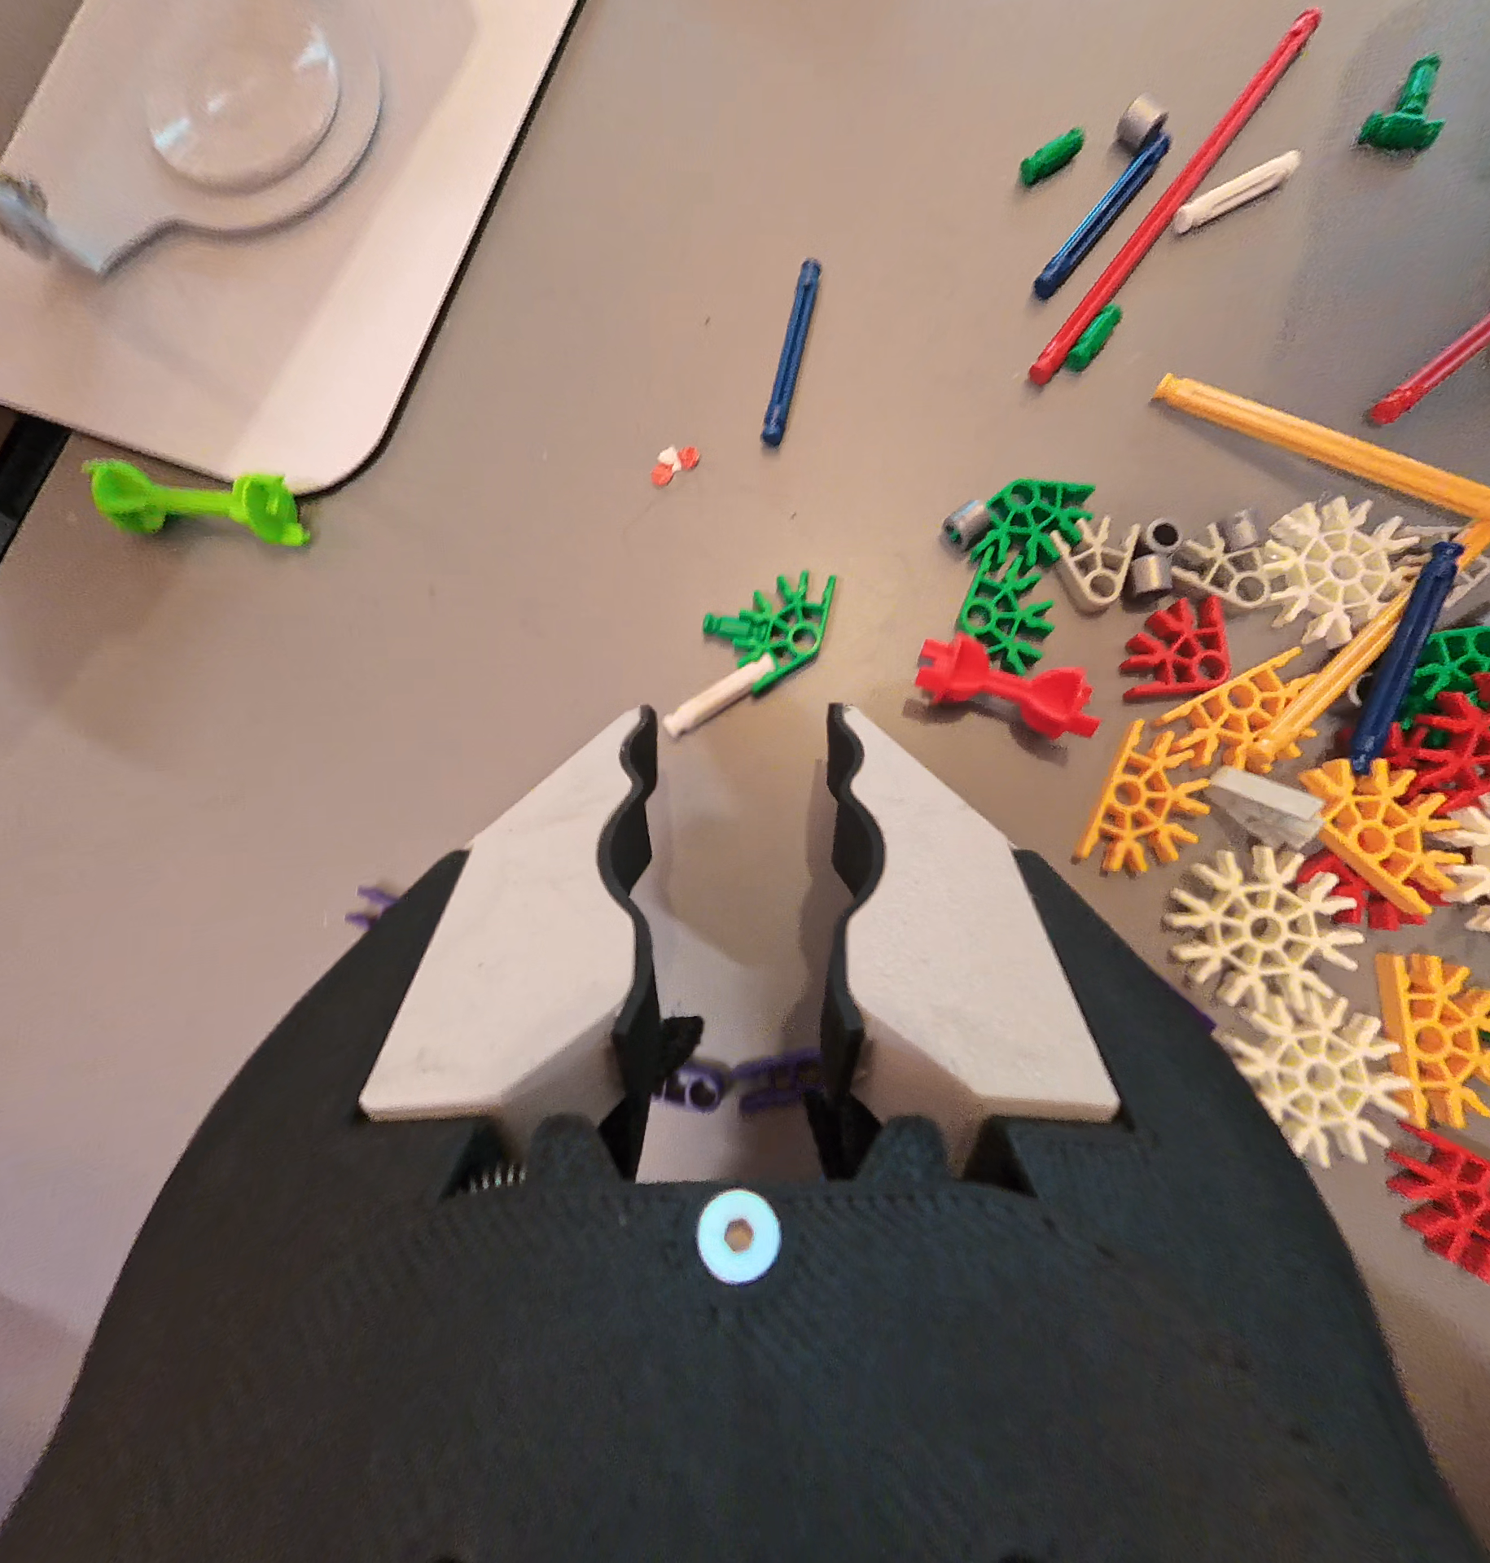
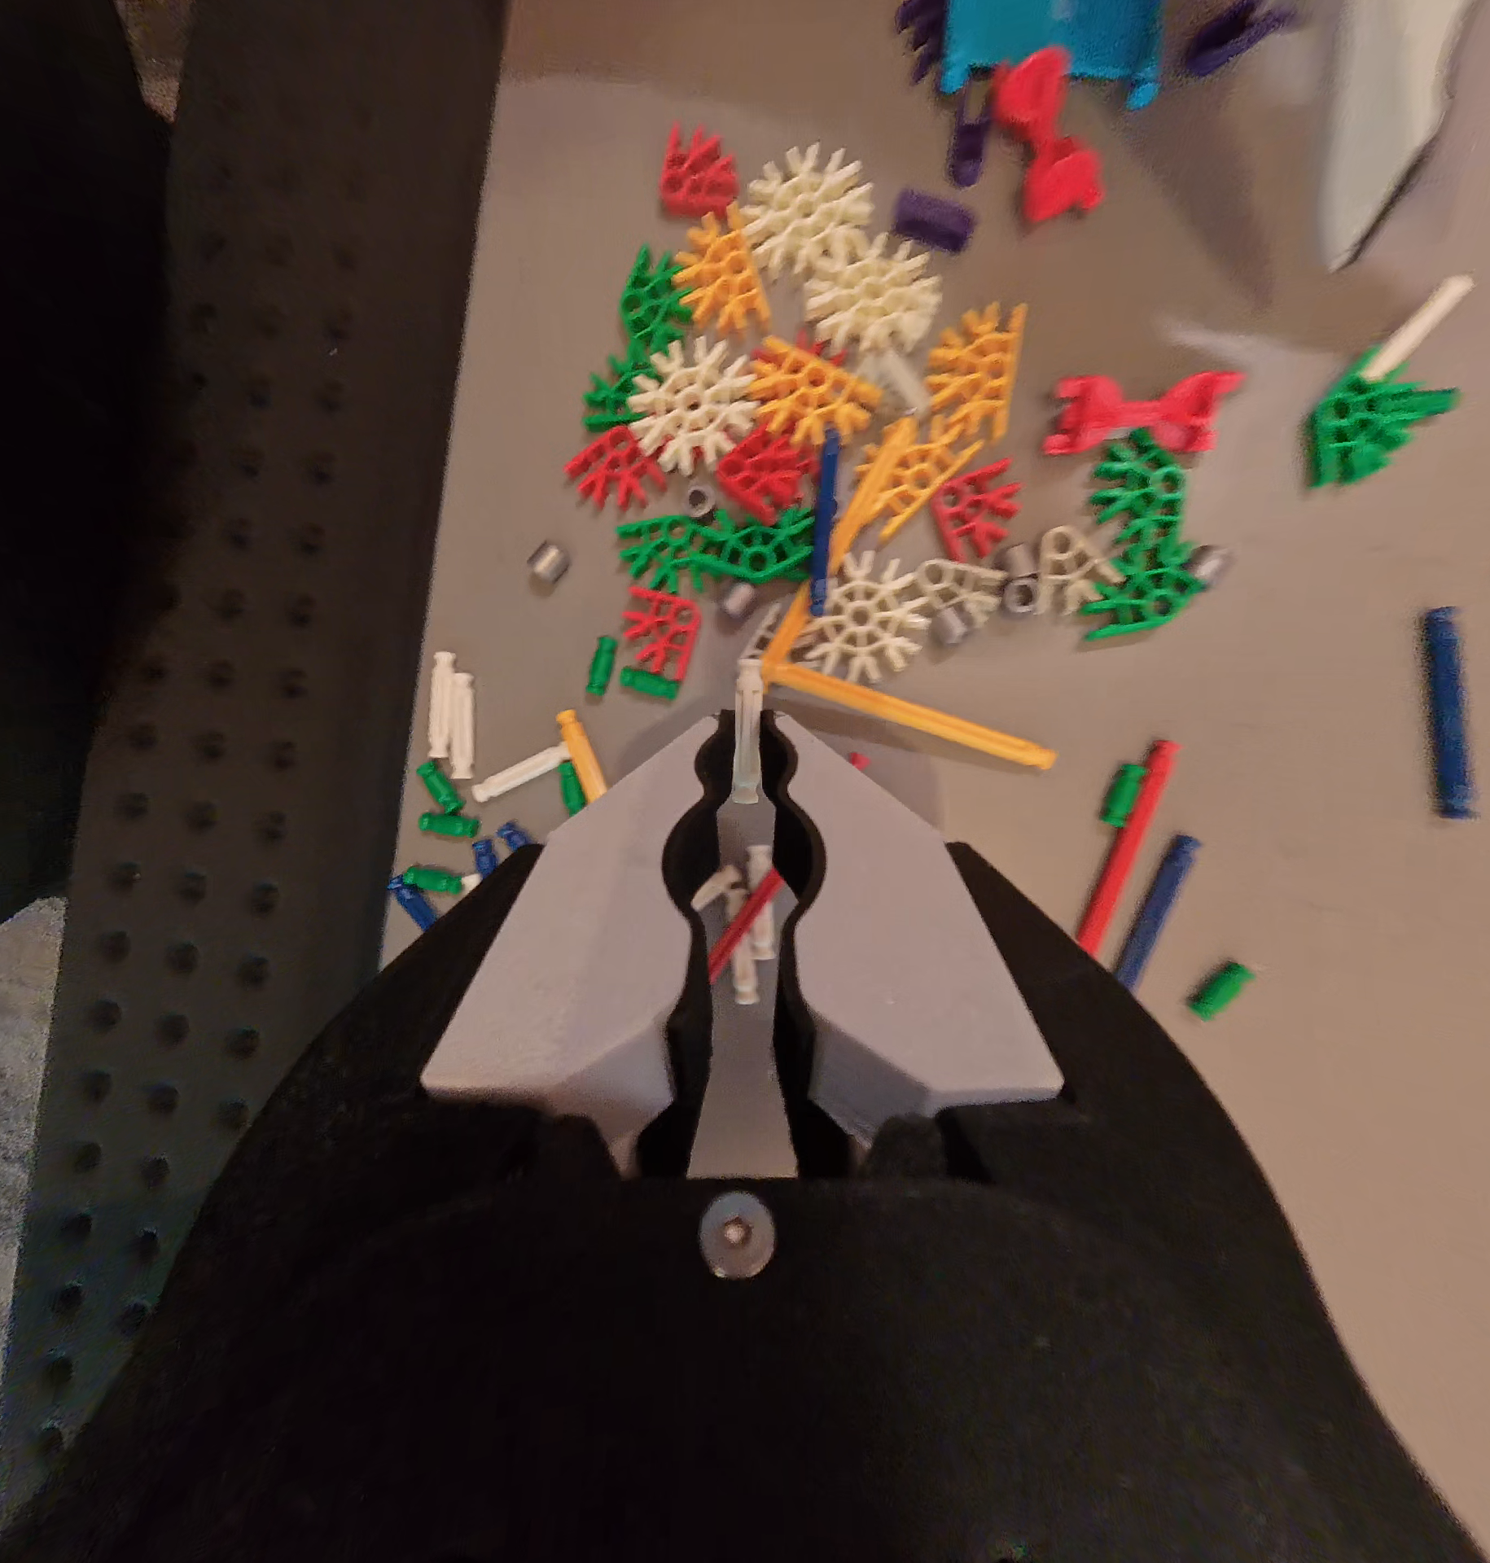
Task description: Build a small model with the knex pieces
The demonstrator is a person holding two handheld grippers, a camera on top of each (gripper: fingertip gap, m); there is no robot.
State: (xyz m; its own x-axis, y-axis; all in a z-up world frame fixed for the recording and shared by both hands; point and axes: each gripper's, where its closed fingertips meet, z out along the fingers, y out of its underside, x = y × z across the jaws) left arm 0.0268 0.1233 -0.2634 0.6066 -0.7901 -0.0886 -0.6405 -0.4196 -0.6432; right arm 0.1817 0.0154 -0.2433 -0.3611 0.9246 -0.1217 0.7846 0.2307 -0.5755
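Note:
My left gripper (image 1: 742, 727) is open and empty above the grey table. Just beyond its tips lies a green fan connector (image 1: 788, 626) with a short white rod (image 1: 716, 698) plugged into it. A red spool piece (image 1: 1008, 687) lies to its right. My right gripper (image 2: 748, 719) is shut on a short white rod (image 2: 747, 736), which sticks out past its fingertips above the table. The same green connector with its white rod (image 2: 1368, 414) shows at the far right in the right wrist view. A pile of connectors (image 2: 809, 423) lies ahead of the right gripper.
A heap of white, orange, red and green connectors (image 1: 1317, 888) fills the right side. Loose blue rod (image 1: 791, 351), red rod (image 1: 1173, 194) and orange rod (image 1: 1334, 448) lie beyond. A lime piece (image 1: 192, 503) lies by a pale board (image 1: 242, 254). A black perforated panel (image 2: 242, 592) runs along the left. The grippers' ends are close to 20 cm from one another. The red spool piece (image 1: 1008, 687) is about 5 cm from my left fingertips and 12 cm from my right. Look for it in the right wrist view (image 2: 1134, 408) too.

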